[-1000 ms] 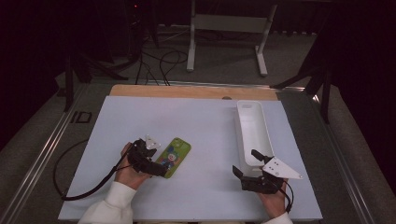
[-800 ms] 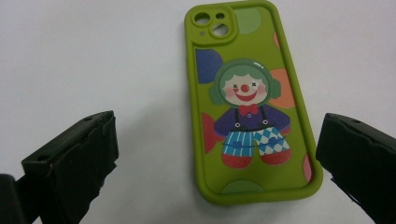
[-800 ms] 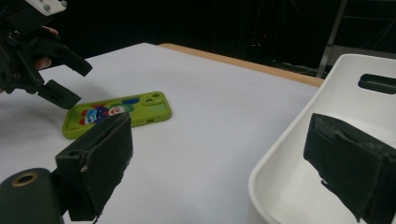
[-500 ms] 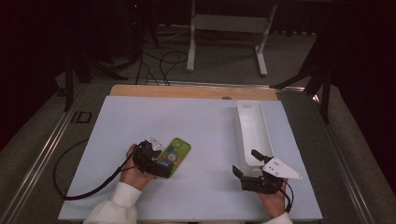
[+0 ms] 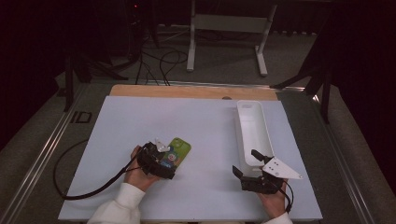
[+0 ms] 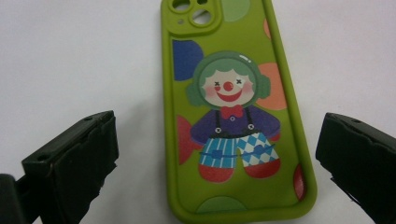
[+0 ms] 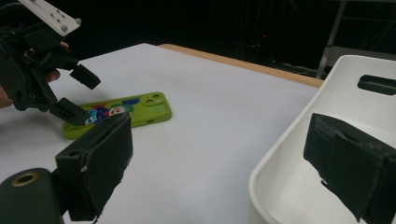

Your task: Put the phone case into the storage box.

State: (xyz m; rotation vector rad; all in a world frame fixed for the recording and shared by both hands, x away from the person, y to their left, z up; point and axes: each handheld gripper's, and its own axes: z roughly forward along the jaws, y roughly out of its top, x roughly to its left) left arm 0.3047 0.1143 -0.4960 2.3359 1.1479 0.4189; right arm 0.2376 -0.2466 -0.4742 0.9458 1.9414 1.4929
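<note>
The green phone case lies flat on the table, left of centre. The left gripper hangs over its near end, jaws wide open either side. The right gripper, jaws open too, sits near the white tray.

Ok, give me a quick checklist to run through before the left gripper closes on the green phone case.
1. Left gripper open: ok, jaws stand wide apart.
2. Phone case between the jaws: ok, its lower end lies in the gap.
3. Case lying flat on the white table, clown side up: ok.
4. Jaws low enough to catch the case's edges: cannot tell.
5. White bin empty: ok for the part in view.
6. Right gripper clear of the case: ok, open, by the bin's near end.
</note>
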